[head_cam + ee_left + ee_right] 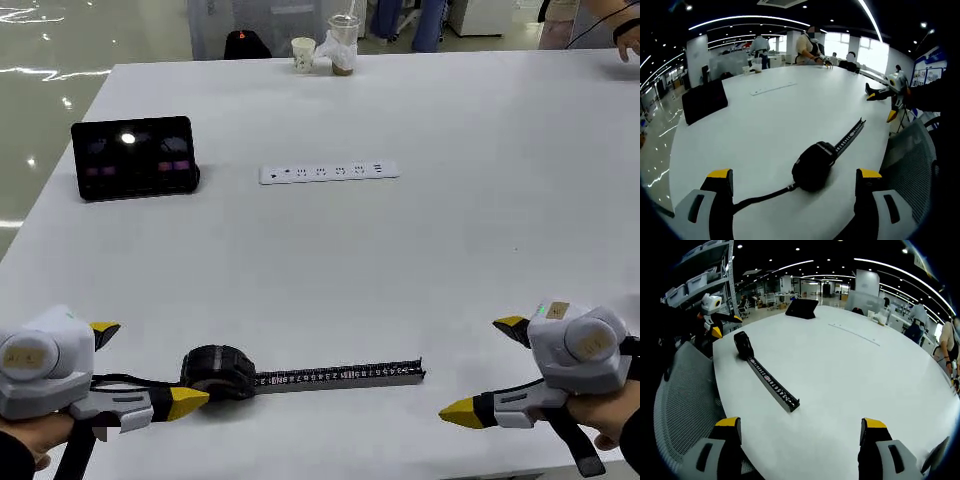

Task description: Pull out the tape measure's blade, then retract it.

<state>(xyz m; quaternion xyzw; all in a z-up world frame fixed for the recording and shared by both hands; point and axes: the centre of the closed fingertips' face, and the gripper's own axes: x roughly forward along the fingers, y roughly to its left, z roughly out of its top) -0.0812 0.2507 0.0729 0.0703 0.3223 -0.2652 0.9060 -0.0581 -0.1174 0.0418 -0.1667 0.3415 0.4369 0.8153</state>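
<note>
A black, round-cased tape measure [217,372] lies near the white worktop's [400,260] near edge, toward its left corner. Its dark, white-numbered blade [340,376] is drawn out flat along the surface, parallel to that edge, with the tip pointing right. A thin black strap [765,196] trails from the case's opposite side.

Black tape measure [217,372], pale-marked black blade [340,376], white table [450,240], yellow-tipped left tool [148,364] and right tool [482,367]
</note>
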